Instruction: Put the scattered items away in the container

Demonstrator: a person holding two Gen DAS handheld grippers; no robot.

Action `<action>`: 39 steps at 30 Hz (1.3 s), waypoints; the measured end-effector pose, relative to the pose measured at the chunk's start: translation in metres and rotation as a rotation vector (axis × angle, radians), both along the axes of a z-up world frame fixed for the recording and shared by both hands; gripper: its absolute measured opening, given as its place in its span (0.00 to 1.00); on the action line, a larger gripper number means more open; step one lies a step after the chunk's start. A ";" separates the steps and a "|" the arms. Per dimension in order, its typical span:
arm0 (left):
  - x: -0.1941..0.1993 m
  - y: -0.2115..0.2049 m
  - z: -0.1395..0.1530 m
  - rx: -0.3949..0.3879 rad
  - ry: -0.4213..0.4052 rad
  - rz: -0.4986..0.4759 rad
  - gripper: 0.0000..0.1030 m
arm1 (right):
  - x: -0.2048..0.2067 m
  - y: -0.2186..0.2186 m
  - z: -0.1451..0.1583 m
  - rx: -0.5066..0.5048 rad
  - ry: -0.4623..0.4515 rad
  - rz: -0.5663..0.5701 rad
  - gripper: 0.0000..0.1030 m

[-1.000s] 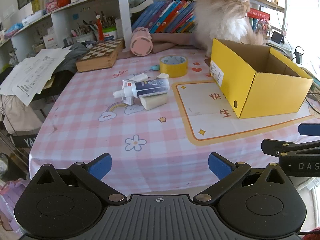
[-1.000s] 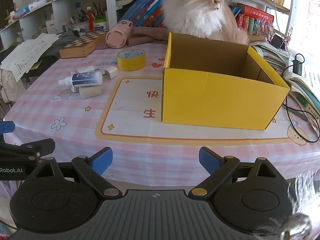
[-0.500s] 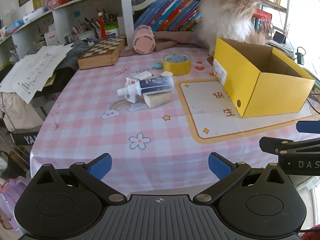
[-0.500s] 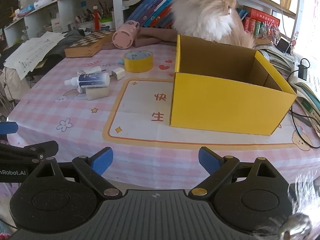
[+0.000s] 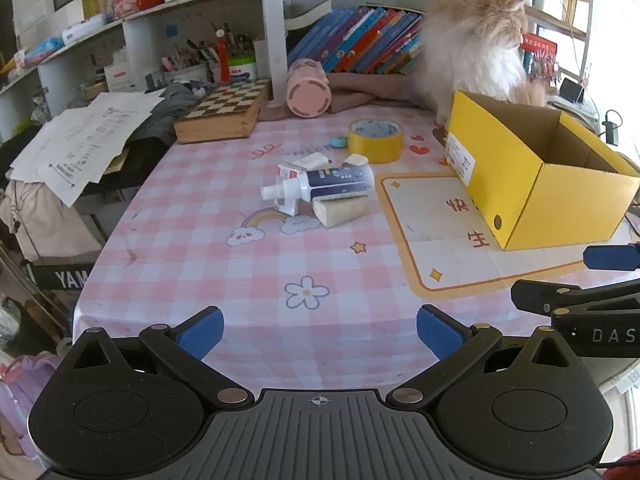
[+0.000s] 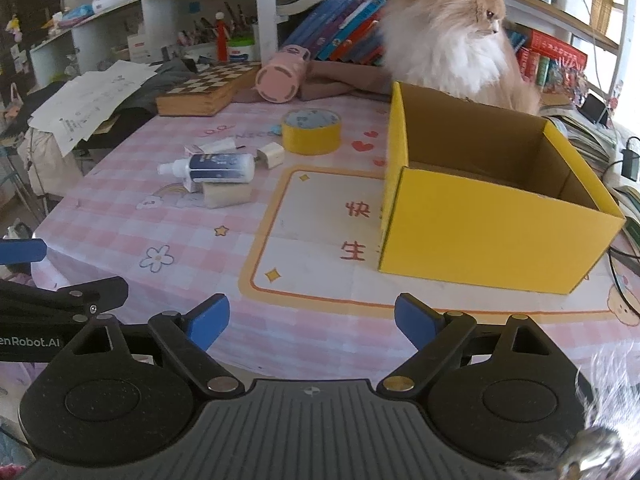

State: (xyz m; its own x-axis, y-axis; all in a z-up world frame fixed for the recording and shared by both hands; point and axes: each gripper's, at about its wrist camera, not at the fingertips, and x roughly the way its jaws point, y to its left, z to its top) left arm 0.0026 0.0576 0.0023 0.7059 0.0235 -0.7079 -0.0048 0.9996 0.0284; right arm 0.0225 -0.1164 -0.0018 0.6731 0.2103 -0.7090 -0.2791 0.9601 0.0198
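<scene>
Clutter sits left of centre on your table (image 6: 120,220): a spray bottle (image 6: 212,168) lying across a beige block (image 6: 226,194), a white charger (image 6: 272,155) and yellow tape roll (image 6: 311,131) beyond. The yellow box (image 6: 492,236) stands right, open-topped. Your left hand-held gripper (image 5: 318,330) is spread, empty; your right hand-held gripper (image 6: 311,318) is closing on nothing.

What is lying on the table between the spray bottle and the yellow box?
Only bare tablecloth with a printed frame lies between the spray bottle and the yellow box, clearest in the right wrist view.
</scene>
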 end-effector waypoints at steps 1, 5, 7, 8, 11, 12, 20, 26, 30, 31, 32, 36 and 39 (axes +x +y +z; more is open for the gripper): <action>0.000 0.001 0.001 -0.002 -0.003 0.003 1.00 | 0.001 0.002 0.001 0.000 0.000 0.006 0.87; -0.001 0.007 0.002 -0.011 -0.013 0.016 1.00 | 0.003 0.008 0.003 0.001 -0.004 0.031 0.85; 0.000 0.009 0.002 -0.013 -0.015 0.025 1.00 | 0.004 0.011 0.004 0.002 -0.005 0.045 0.84; 0.000 0.011 0.002 -0.014 -0.016 0.029 1.00 | 0.005 0.013 0.004 0.001 -0.005 0.050 0.82; -0.001 0.014 0.001 -0.017 -0.018 0.043 1.00 | 0.008 0.017 0.004 0.003 -0.004 0.068 0.80; -0.001 0.015 0.001 -0.017 -0.018 0.047 1.00 | 0.009 0.018 0.003 0.003 -0.004 0.073 0.79; 0.000 0.019 0.000 -0.020 -0.030 0.067 1.00 | 0.015 0.025 0.001 0.022 -0.005 0.098 0.67; 0.006 0.017 0.000 -0.014 -0.041 0.058 1.00 | 0.023 0.028 0.005 0.037 -0.034 0.116 0.60; 0.014 0.016 0.000 -0.004 -0.047 0.055 1.00 | 0.035 0.032 0.005 0.041 -0.038 0.133 0.60; 0.017 0.017 0.000 -0.005 -0.048 0.059 1.00 | 0.039 0.033 0.005 0.039 -0.037 0.139 0.60; 0.020 0.018 -0.001 -0.007 -0.049 0.063 1.00 | 0.042 0.034 0.005 0.039 -0.038 0.144 0.60; 0.032 0.020 -0.003 -0.004 -0.042 0.079 1.00 | 0.058 0.037 0.004 0.040 -0.032 0.162 0.60; 0.042 0.020 -0.004 -0.001 -0.041 0.089 1.00 | 0.070 0.040 0.003 0.040 -0.028 0.178 0.60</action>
State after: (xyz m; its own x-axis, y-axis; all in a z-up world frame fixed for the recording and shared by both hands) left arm 0.0444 0.0780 -0.0021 0.7293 0.0870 -0.6786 -0.0948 0.9952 0.0257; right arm 0.0924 -0.0761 0.0013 0.6422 0.3555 -0.6791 -0.4453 0.8942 0.0470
